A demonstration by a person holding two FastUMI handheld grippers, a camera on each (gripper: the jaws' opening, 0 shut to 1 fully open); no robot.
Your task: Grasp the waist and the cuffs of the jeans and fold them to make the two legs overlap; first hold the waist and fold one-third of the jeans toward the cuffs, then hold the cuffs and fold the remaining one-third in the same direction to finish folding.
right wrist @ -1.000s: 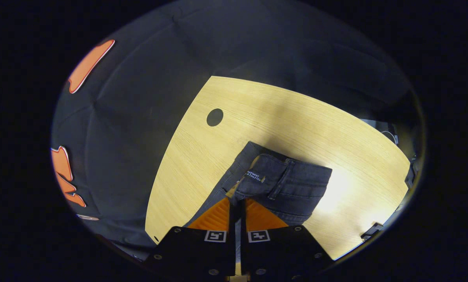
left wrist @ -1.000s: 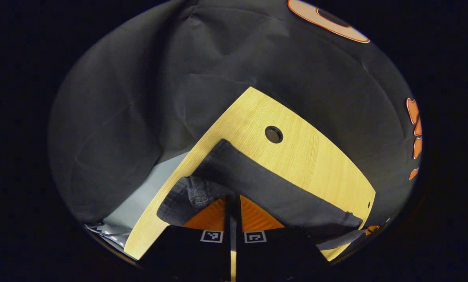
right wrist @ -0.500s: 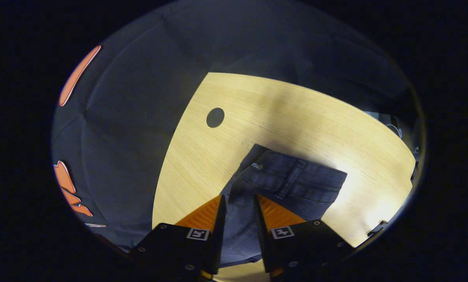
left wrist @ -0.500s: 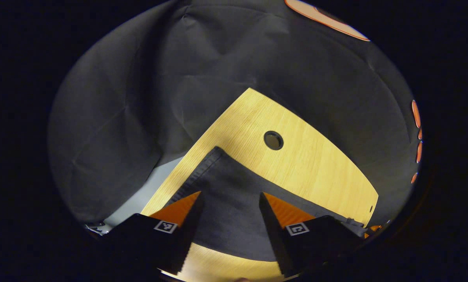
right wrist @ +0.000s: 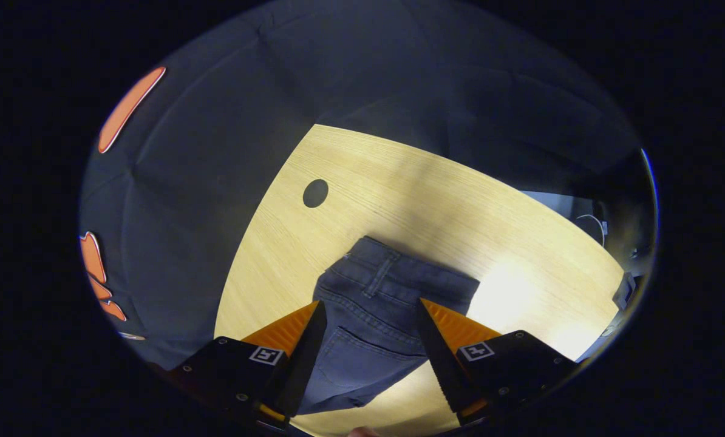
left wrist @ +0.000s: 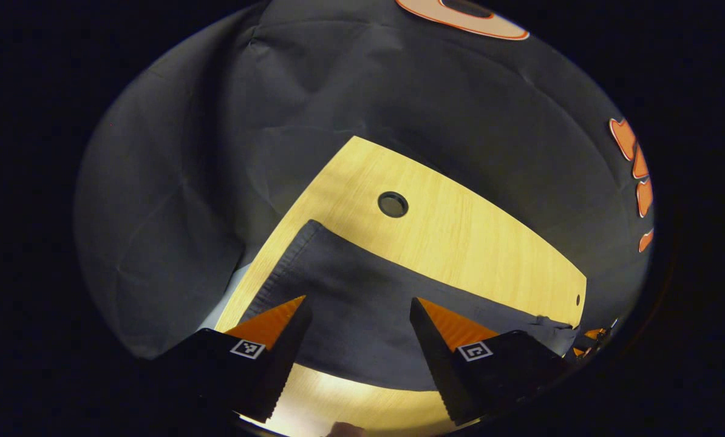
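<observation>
Now both my left gripper (left wrist: 357,298) and right gripper (right wrist: 370,303) hang released over the jeans (right wrist: 374,303) on the bench (right wrist: 459,200), beside its cable hole (right wrist: 315,193).

Both views close above shared table (left wrist: 459,243).

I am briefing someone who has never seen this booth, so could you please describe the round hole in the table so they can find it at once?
Start from the light wooden table standing before the black cloth wall. On it lie dark jeans; look past their waistband toward the table's far corner. There sits the hole, a small dark circle, the one mark on otherwise bare wood.
</observation>
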